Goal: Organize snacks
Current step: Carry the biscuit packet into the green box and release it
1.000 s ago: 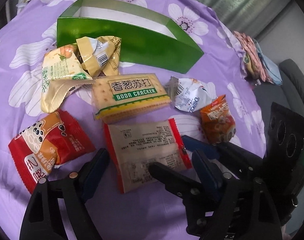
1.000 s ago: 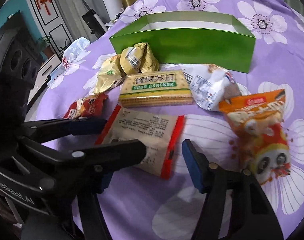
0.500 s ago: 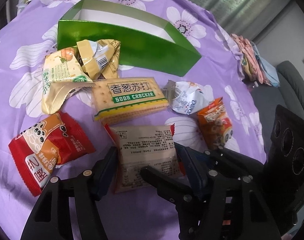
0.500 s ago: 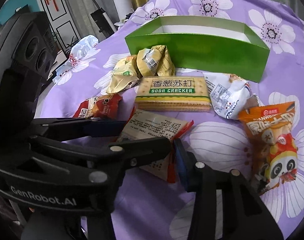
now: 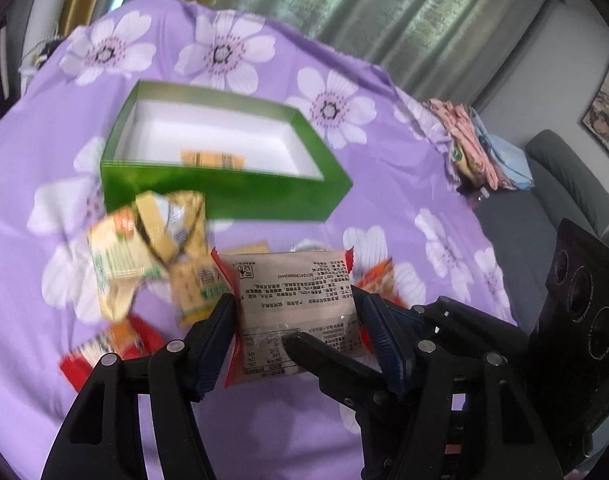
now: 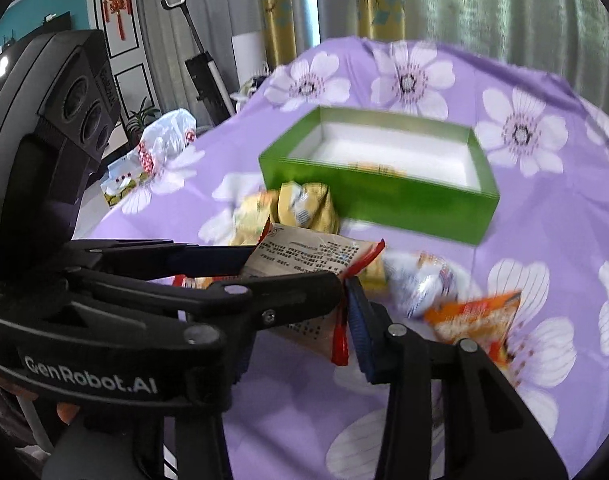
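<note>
Both grippers clamp one snack packet [image 5: 296,308], a flat beige wrapper with red crimped ends, printed back facing the left wrist camera. Left gripper [image 5: 294,332] presses the packet's two long sides. Right gripper [image 6: 342,280] is pinched on the packet's red end seam; its jaws have just been closing, with the seam between them. Likely reason for two grips: the wrapper is thin and floppy, so holding side and end keeps it flat and stops it from swinging.

Packet hangs clear of the purple flowered surface [image 5: 384,200], above the remaining snacks: yellow wrappers [image 5: 152,240], a cracker pack [image 5: 200,284], a red packet [image 5: 104,352], an orange one [image 6: 476,320].

Green box [image 5: 224,192] sits beyond the pile, open side up, white inside, with one orange-and-yellow item [image 5: 212,159] already in it. Judged step: carry to box. Its near wall stands between packet and opening, so the packet must go over that rim.
</note>
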A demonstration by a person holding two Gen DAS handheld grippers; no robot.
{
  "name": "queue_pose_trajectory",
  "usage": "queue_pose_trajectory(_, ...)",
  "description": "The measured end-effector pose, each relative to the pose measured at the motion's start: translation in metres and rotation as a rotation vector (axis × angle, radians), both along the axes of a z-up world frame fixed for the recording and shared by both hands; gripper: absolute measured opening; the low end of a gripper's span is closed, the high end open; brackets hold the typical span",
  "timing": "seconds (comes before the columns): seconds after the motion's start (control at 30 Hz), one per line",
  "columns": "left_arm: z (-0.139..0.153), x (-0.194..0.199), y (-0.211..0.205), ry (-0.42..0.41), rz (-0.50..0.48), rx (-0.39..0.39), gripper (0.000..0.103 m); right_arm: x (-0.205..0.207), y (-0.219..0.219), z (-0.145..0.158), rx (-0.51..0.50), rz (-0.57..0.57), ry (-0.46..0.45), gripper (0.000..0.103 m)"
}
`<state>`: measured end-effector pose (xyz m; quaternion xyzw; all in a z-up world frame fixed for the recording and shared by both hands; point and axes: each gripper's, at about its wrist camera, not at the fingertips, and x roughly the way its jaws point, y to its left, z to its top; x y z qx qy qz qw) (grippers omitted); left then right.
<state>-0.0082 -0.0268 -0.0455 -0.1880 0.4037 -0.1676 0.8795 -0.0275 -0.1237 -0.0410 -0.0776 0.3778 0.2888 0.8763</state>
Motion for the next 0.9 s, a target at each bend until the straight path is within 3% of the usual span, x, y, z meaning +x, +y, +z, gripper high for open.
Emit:
queue_pose_trajectory(0.43,0.038,0.075,0.016,-0.090,0.021,0.047,0.065,0.077,0.010,0.036,0.057,0.003,-0.099,0.042)
queue_pose_trajectory(0.63,0.032,0.115,0.026,-0.072,0.034,0.055,0.065,0.120,0.017,0.034,0.070,0.004,-0.093,0.042)
queue_pose_trajectory(0.9,0.004,0.150,0.033,-0.004,0.063,0.055,0.065,0.161,0.026,0.009,0.048,-0.004,-0.031,0.043)
